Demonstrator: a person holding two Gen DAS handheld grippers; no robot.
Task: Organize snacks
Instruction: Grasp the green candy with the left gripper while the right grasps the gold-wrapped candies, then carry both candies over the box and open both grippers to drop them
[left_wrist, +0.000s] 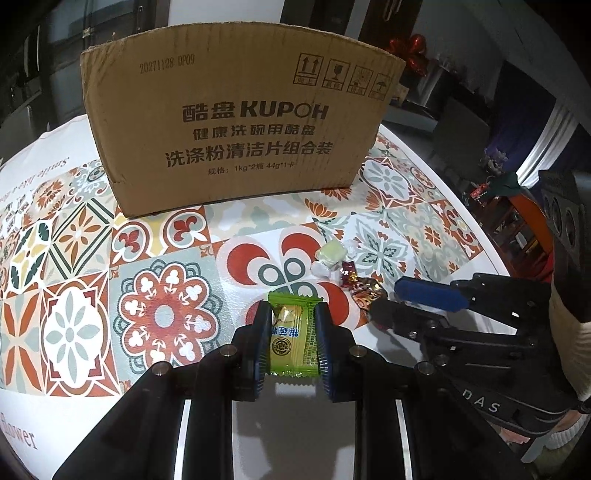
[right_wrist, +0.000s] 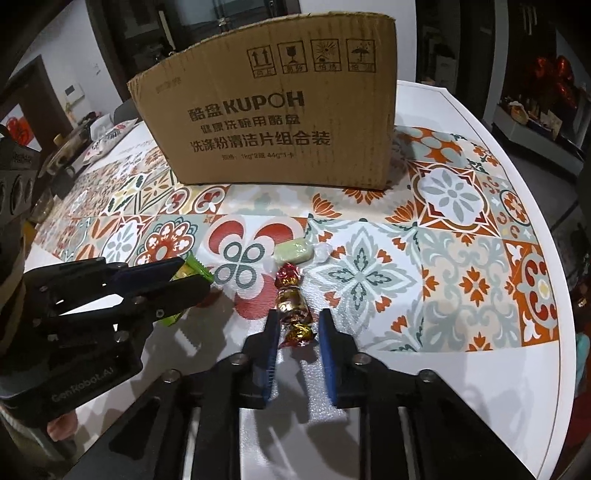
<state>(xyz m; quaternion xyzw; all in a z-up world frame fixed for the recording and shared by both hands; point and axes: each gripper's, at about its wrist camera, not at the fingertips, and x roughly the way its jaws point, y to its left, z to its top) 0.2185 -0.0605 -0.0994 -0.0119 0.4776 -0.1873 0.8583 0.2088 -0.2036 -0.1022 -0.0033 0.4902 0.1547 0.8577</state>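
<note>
On the patterned tablecloth (left_wrist: 74, 280) stood a tall brown cardboard box (left_wrist: 236, 122) printed with KUPOH, well back from the snacks lying in front of it. The left gripper (left_wrist: 291, 332) had its two fingers pressed against both sides of a green packet (left_wrist: 291, 328), gripping it close above the cloth; from the right wrist view only a green corner of that packet (right_wrist: 194, 271) showed past the black finger. The right gripper (right_wrist: 297, 328) was spread apart, its blue pads standing on either side of a red-and-gold foil candy (right_wrist: 293, 310) without touching it, and the candy lay flat on the cloth, its near end between the fingertips. Just beyond that candy, closer to the box, a pale green wrapped sweet (right_wrist: 295, 252) lay with its clear twisted ends splayed out. In the left wrist view the right gripper (left_wrist: 399, 302) reached in from the side, beside the foil candy (left_wrist: 360, 288) and near the pale sweet (left_wrist: 332, 254).
</note>
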